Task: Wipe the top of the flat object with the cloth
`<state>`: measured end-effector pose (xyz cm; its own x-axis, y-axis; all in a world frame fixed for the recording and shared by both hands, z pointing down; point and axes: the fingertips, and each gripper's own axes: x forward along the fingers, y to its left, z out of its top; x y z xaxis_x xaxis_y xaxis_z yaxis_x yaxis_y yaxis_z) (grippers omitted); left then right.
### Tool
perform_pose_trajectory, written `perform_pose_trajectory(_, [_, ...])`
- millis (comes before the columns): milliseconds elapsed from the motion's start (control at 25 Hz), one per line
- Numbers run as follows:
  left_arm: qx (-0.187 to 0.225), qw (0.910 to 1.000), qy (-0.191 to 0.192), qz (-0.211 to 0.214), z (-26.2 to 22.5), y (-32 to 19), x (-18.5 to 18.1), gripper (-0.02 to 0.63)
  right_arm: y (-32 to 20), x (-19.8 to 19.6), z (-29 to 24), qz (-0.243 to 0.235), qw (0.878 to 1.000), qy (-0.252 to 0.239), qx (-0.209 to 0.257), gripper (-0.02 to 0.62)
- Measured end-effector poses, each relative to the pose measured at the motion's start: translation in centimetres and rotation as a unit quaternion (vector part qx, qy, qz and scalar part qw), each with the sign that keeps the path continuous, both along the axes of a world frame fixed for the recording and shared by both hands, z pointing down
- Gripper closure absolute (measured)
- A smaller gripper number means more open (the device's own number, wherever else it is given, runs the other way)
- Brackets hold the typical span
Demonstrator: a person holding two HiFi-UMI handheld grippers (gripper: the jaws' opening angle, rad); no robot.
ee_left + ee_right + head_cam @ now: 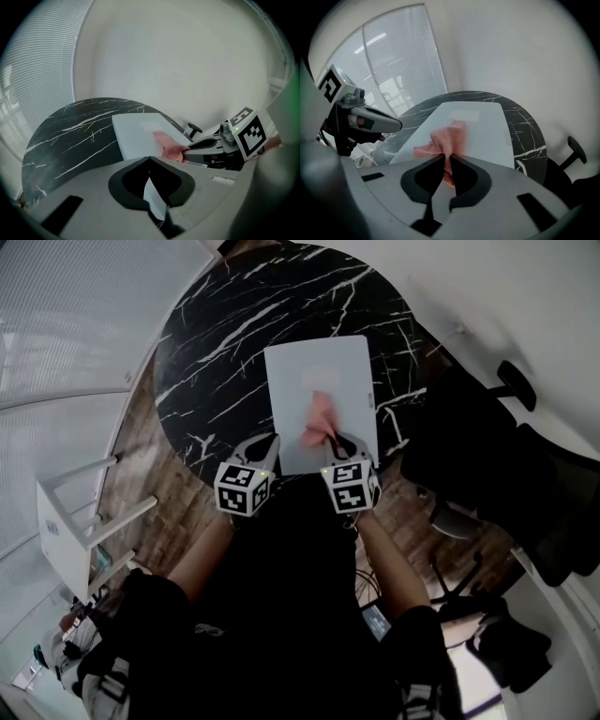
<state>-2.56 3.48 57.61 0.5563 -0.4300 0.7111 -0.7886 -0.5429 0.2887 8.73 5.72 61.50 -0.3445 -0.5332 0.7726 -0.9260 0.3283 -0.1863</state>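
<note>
A white flat board (319, 371) lies on a round black marble table (225, 343). A pink cloth (319, 418) rests bunched on the board's near half. My right gripper (330, 439) is shut on the cloth's near end; in the right gripper view the cloth (447, 138) rises out of the slit between the jaws of that gripper (447, 161) and drapes onto the board (483, 131). My left gripper (272, 442) sits at the board's near left corner. In its own view a white sliver of the board's edge is pinched in the left gripper (152, 187).
A black office chair (506, 484) stands close to the table on the right. A white rack (75, 521) stands on the wood floor at the left. The board's far half and the table (70, 140) around it are bare.
</note>
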Motion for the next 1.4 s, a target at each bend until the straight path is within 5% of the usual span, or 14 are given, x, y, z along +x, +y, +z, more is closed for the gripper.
perform_pose_trajectory(1400, [0.002, 0.9986, -0.011, 0.052, -0.3, 0.7, 8.6, 0.607, 1.2, 9.9, -0.1, 0.075, 0.997, -0.006, 0.006, 0.571])
